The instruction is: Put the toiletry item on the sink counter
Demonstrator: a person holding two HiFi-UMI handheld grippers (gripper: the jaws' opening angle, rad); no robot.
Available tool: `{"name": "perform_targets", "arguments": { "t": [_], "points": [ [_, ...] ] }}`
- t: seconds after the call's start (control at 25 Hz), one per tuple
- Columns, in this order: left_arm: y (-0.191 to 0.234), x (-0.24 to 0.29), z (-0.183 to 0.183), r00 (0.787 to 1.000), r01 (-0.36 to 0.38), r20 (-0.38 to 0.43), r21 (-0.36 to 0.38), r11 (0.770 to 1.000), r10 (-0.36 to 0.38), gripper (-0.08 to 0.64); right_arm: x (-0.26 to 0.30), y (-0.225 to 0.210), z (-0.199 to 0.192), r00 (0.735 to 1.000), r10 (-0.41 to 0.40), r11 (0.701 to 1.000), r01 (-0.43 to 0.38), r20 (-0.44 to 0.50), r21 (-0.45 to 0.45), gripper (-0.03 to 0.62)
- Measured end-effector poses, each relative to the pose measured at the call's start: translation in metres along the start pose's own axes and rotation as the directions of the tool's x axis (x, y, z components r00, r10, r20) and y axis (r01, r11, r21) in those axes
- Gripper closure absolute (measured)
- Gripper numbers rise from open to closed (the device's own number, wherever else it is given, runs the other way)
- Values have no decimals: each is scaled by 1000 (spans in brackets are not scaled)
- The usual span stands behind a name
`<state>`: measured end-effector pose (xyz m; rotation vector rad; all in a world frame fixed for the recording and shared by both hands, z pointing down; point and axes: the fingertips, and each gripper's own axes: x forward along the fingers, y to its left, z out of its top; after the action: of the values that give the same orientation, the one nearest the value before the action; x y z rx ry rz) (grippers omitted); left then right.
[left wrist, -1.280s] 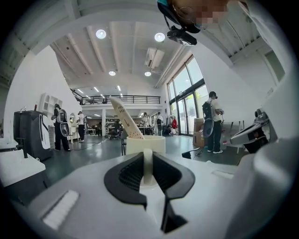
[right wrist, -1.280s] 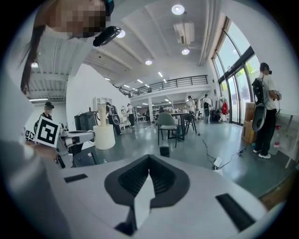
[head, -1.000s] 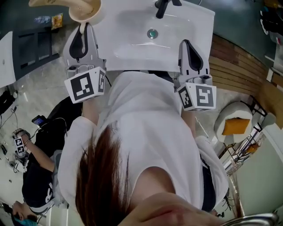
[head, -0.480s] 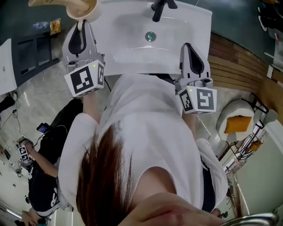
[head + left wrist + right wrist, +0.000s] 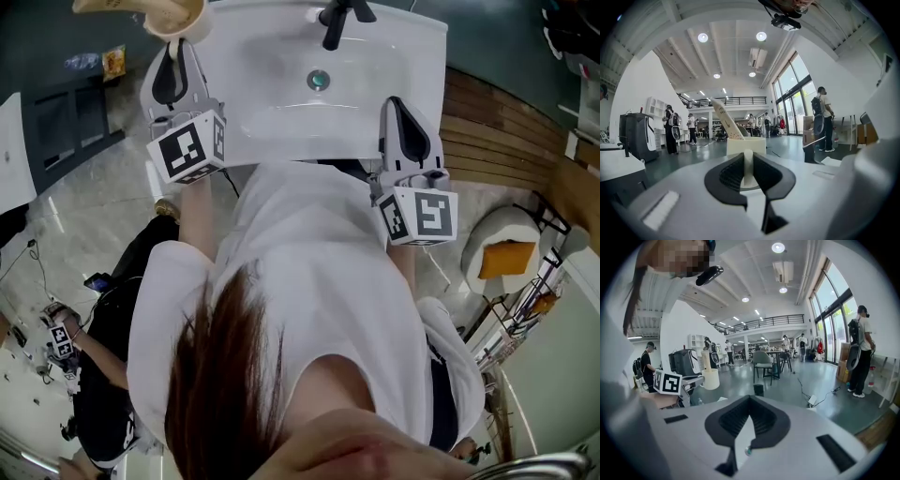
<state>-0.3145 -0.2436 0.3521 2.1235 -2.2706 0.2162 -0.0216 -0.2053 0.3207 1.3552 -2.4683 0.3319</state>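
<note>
Left gripper (image 5: pixel 747 161), clamped on cup (image 5: pixel 746 144) handle, has edged toward sink counter (image 5: pixel 412 47) left corner, toothpaste tube (image 5: pixel 724 119) aboard; set-down likely next. Right gripper (image 5: pixel 750 401) closed, empty.

Big open hall in the left gripper view: white ceiling (image 5: pixel 726 51), round lights (image 5: pixel 703 37) glowing at twelve o'clock. Tall windows (image 5: pixel 799 93) climb at two o'clock, bright with daylight. A railed balcony (image 5: pixel 736 100) crosses the far end, and there's a white wall (image 5: pixel 633 89) at ten o'clock.

Right gripper view now: glossy grey-green floor (image 5: pixel 797 380), a cable (image 5: pixel 820 397) trailing at four o'clock, a chair (image 5: pixel 762 363) dead centre, a person (image 5: pixel 860 350) at three o'clock.

Head view, looking down: marbled tiles (image 5: pixel 84 216) at nine o'clock, wooden slats (image 5: pixel 497 141) at two, a round stool (image 5: pixel 497 228) with an orange cushion (image 5: pixel 504 259) at three.
</note>
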Motion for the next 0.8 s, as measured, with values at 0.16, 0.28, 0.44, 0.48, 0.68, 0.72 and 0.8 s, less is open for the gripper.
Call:
{"name": "perform_targets", "arguments": {
  "t": [0.16, 0.28, 0.44, 0.48, 0.68, 0.72, 0.8],
  "points": [
    [5, 9, -22, 1000, -11, -24, -3, 1000, 11, 511, 0, 1, -3, 1000, -9, 1000, 9, -2, 3, 588],
    [9, 13, -35, 999, -13, -43, -14, 1000, 13, 511, -1, 2, -3, 1000, -15, 1000, 15, -6, 2, 588],
    [9, 20, -46, 999, -4, -45, -7, 1000, 4, 511, 1, 4, -3, 1000, -14, 1000, 14, -23, -11, 588],
    [8, 21, -48, 999, -1, -46, -4, 1000, 1, 512, 2, 4, -3, 1000, -14, 1000, 14, -24, -11, 588],
    [7, 31, -59, 999, 6, -54, 0, 1000, -6, 512, 4, 4, -7, 999, -18, 1000, 18, -28, -5, 588],
    [7, 33, -61, 998, 7, -56, 1, 1000, -7, 511, 4, 4, -7, 999, -19, 1000, 19, -30, -5, 588],
    [7, 36, -64, 998, 7, -60, 1, 1000, -7, 512, 5, 4, -7, 999, -22, 1000, 21, -34, -5, 588]
  ]
}}
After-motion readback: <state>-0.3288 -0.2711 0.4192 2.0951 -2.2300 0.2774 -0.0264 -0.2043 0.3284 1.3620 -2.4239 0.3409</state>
